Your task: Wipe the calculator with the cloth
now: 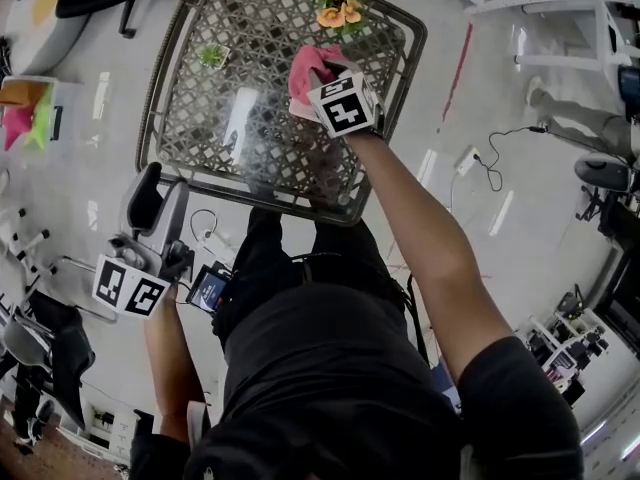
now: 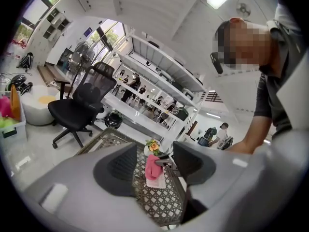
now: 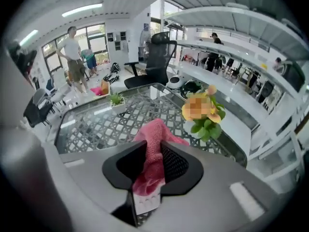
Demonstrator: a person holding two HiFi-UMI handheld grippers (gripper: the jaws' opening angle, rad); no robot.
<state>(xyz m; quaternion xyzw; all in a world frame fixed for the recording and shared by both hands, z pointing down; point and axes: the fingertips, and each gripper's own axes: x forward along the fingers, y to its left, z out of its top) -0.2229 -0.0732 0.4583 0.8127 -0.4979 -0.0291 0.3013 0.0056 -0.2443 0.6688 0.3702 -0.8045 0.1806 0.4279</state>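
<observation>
Your left gripper (image 2: 154,153) is off the table (image 1: 160,88), out past its near left corner and over the floor, well apart from everything on the tabletop. Its own view shows the two jaws standing apart with nothing between them; through the gap you see only the far-off tabletop. A black office chair (image 2: 79,105) stands on the floor beyond it, to the left.

On the lattice-patterned tabletop, a small green plant (image 1: 212,56) sits toward the far left, well apart from the rest.

Moving right, the pink cloth (image 1: 312,66) is bunched up over the far right part of the table. Your right gripper (image 3: 153,153) has its jaws closed on that cloth: the fabric is pinched between the two pads, with folds spilling out above and below them. The gripper tilts steeply down toward the tabletop, your right arm stretched out across the table to reach it.

Under the hanging end of the cloth lies a pale flat slab with faint rows on it, which looks like the calculator (image 3: 145,203). It lies flat on the tabletop directly below the right gripper's jaws. Whether the cloth touches it, you cannot tell.

Just beyond and to the right of the cloth, a pot of orange and yellow flowers (image 1: 340,8) stands near the table's far edge.
</observation>
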